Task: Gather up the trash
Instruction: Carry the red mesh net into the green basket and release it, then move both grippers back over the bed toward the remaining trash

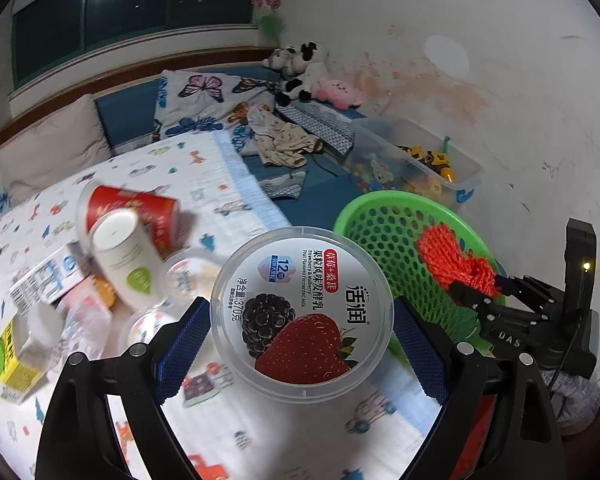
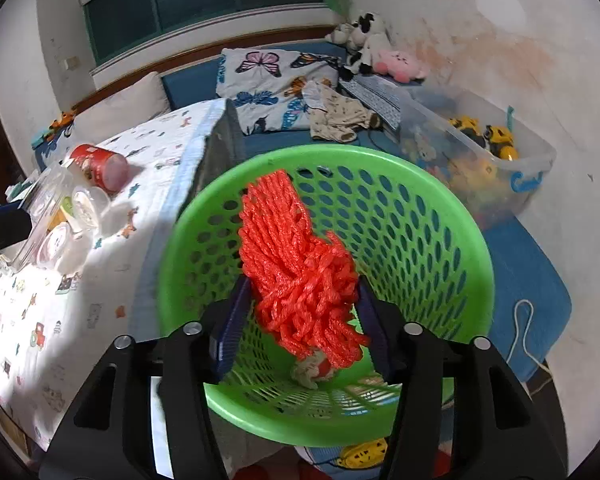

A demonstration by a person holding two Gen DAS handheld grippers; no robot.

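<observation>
Yogurt tub [image 1: 302, 314] sitting clenched in left gripper [image 1: 300, 344] fingers; right gripper [image 2: 300, 324] gripping red net [image 2: 296, 264] over green basket [image 2: 452, 240].

Black tool [image 1: 302, 332], blue ribbed pads [image 1: 182, 344]

The yogurt tub [image 1: 302, 314] hides the bed sheet [image 1: 308, 432] under it. The boxes [image 1: 40, 280] and cups [image 1: 188, 274] on the left look blurry. A yellow carton [image 1: 10, 364] is hard to read. The red net [image 2: 300, 264] covers part of the green basket [image 2: 440, 232]. A yellow toy [image 2: 362, 454] is cut off by the bottom edge.
</observation>
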